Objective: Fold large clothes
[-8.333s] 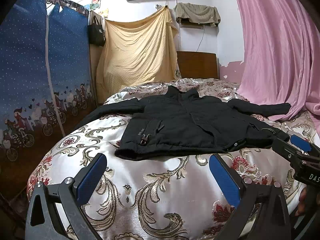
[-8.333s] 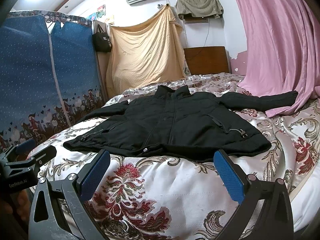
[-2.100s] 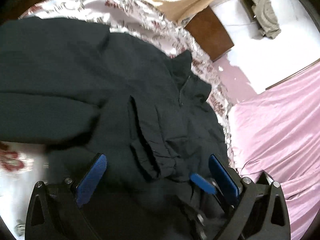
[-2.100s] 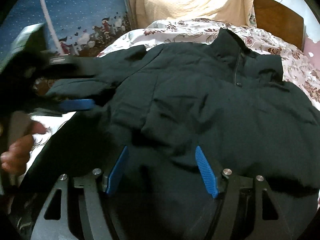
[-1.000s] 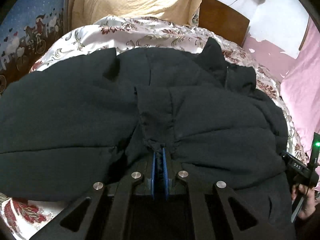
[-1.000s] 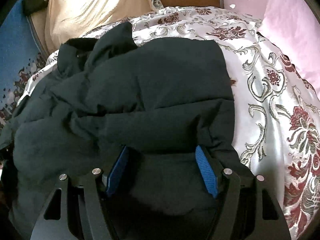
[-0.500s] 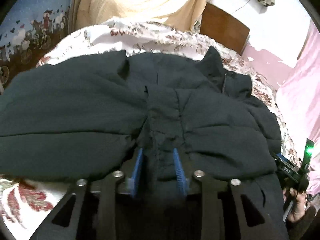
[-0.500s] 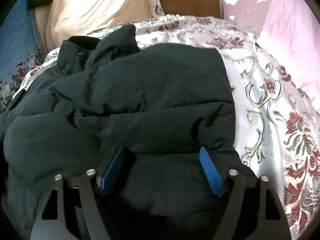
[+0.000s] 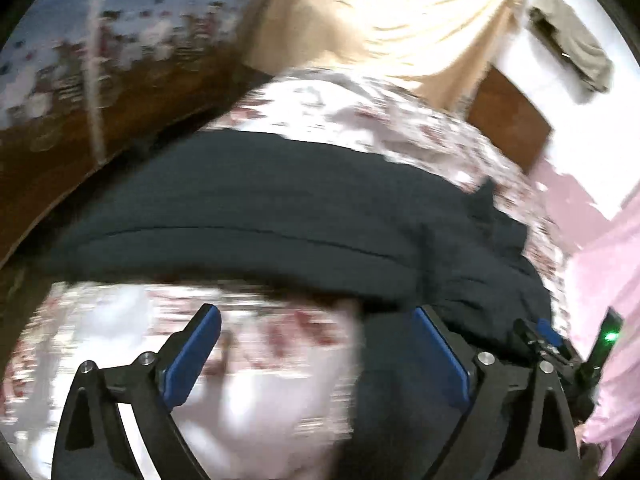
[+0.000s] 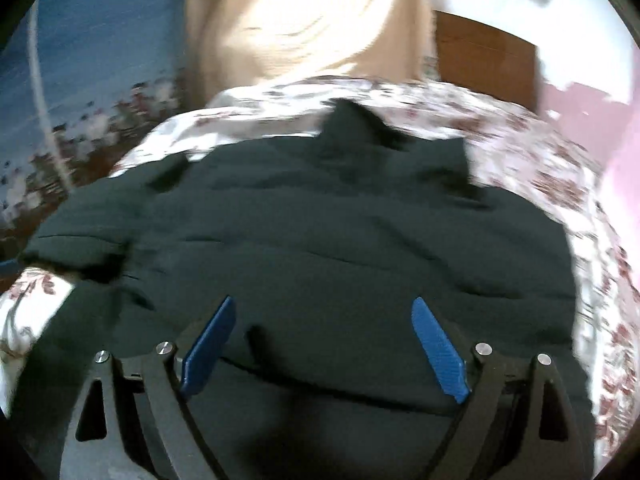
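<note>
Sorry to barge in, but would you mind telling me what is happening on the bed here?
A person with a gripper in each hand is folding a black jacket on the floral bedspread. Both sleeves already lie folded in over the body. At this moment neither gripper holds anything: the left gripper is open over the bedspread beside the jacket's edge, and the right gripper is open just above the jacket's lower part.

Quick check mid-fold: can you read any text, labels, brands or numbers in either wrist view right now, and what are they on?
No readable text in either view.
black jacket: no label or tag legible; both views are motion-blurred.
right gripper, seen in the left wrist view: green light lit, any print on its body too blurred to read.
blue screen with a printed pattern: smeared, no words discernible.
</note>
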Motion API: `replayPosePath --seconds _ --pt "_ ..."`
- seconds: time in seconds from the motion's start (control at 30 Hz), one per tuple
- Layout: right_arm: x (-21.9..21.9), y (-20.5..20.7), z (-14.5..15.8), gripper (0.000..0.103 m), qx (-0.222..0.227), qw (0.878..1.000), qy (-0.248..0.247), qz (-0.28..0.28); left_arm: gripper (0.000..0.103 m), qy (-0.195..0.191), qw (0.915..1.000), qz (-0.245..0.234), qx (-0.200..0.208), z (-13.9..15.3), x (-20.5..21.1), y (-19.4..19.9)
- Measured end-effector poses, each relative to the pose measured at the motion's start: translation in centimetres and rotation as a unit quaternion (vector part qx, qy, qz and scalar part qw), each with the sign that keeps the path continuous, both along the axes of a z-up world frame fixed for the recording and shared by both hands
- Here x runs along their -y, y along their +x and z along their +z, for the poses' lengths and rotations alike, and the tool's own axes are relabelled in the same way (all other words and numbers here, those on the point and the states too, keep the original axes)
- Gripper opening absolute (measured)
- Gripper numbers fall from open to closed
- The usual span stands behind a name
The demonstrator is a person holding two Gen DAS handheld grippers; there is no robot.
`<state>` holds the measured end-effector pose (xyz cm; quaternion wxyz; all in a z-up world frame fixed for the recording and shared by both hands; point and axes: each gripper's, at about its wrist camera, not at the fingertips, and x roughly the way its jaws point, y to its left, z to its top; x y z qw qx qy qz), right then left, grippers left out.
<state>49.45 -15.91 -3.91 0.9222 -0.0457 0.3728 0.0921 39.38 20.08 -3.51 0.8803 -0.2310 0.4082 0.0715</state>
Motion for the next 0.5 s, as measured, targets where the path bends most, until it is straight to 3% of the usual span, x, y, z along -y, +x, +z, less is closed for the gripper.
replayPosePath --seconds 0.07,0.2,0.27,0.4,0.5 --pt "-3.1 0.4 -0.2 0.092 -0.002 1.000 0.000 0.006 0.097 -0.001 0.9994 0.033 -0.007 -0.7 -2.7 -1.2" --pt "-7.5 1.6 -1.1 0.097 0.005 1.000 -0.018 -0.007 0.097 -0.082 0.9925 0.091 0.003 -2.5 -8.0 -2.6" --pt "-9.4 2.0 -1.7 0.097 0.006 0.999 -0.034 -0.009 0.097 -0.123 0.9849 0.122 0.007 -3.7 -10.5 -3.1" --pt "-11.9 2.7 -2.0 0.097 0.015 0.998 -0.057 -0.017 0.097 -0.152 0.9725 0.177 0.007 -5.7 -14.1 -3.4" --pt "-13.2 3.7 -2.2 0.097 0.013 0.997 -0.067 -0.017 0.097 -0.186 0.9587 0.215 0.007 -7.7 -15.9 -3.4"
